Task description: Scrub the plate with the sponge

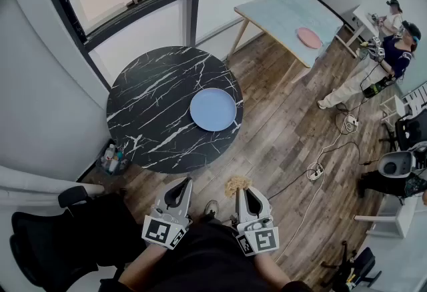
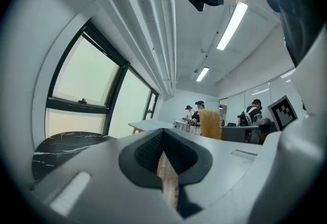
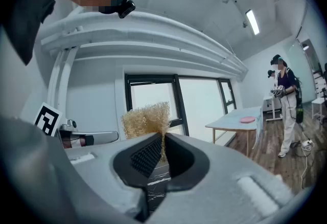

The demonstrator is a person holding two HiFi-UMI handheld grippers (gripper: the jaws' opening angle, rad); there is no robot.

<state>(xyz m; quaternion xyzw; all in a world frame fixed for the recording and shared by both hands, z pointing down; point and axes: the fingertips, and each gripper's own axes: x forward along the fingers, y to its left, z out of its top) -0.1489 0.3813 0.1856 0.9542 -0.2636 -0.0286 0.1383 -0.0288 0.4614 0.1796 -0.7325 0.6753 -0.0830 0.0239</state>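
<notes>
The sponge (image 3: 145, 118), a tan open-mesh pad, is pinched by its lower edge in the fingers of the right gripper (image 3: 162, 138). It looks light, springy and rough, so a deeper hold would likely stop it folding. The left gripper (image 2: 162, 135) has its fingers closed on nothing. The plate (image 1: 213, 109), pale blue and probably hard and slick, though too distant to be sure, lies untouched at 3 o'clock on the round tabletop (image 1: 150, 84).
</notes>
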